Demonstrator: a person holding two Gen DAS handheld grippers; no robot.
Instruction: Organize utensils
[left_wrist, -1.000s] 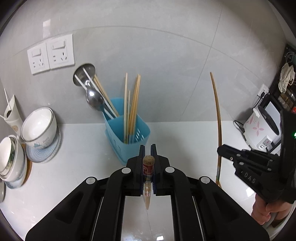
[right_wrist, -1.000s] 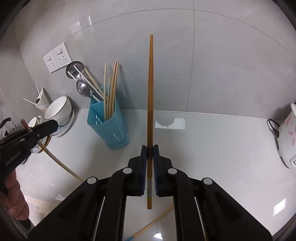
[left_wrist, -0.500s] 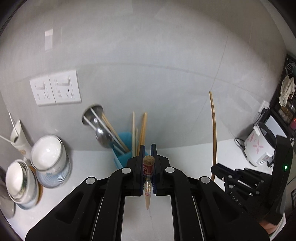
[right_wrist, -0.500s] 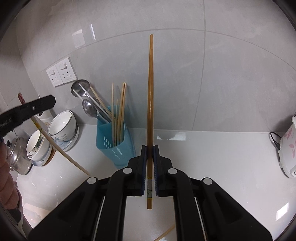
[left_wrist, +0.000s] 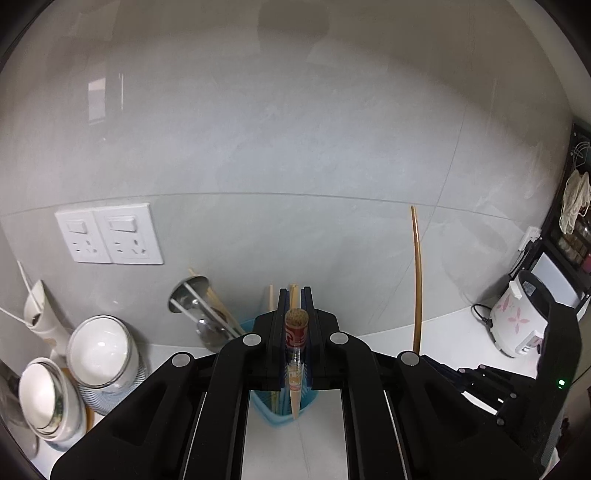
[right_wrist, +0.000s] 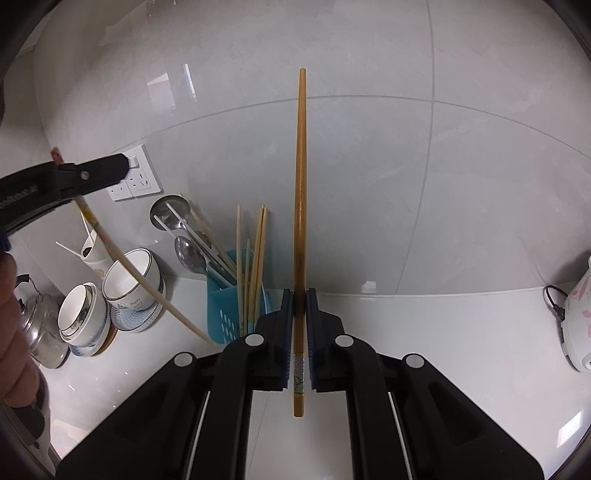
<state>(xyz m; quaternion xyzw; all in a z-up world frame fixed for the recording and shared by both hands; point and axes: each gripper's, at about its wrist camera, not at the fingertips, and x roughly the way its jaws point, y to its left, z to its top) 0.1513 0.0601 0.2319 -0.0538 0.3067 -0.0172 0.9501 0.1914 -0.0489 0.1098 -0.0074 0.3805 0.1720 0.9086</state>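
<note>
My left gripper (left_wrist: 294, 295) is shut on a pale chopstick (left_wrist: 295, 391) with a red patterned top end; its thin tip hangs over the blue utensil holder (left_wrist: 275, 410), mostly hidden under the jaws. In the right wrist view the left gripper (right_wrist: 118, 168) is up at the left, and its chopstick (right_wrist: 129, 266) slants down toward the blue holder (right_wrist: 225, 314), the tip beside its left wall. My right gripper (right_wrist: 300, 295) is shut on a long brown chopstick (right_wrist: 300, 203), held upright just right of the holder. The holder contains several chopsticks (right_wrist: 256, 258) and metal spoons (right_wrist: 188, 254).
Stacked bowls (right_wrist: 133, 284) on plates, a paper cup (right_wrist: 94, 254) and a steel kettle (right_wrist: 35, 325) crowd the counter left of the holder. Wall sockets (left_wrist: 110, 238) sit above them. A rice cooker (left_wrist: 521, 317) stands at the far right. The tiled wall is right behind the holder.
Both grippers have risen with their chopsticks. The left one has come over the blue holder, which now sits under its jaws. The holder has sunk lower in the right wrist view.
</note>
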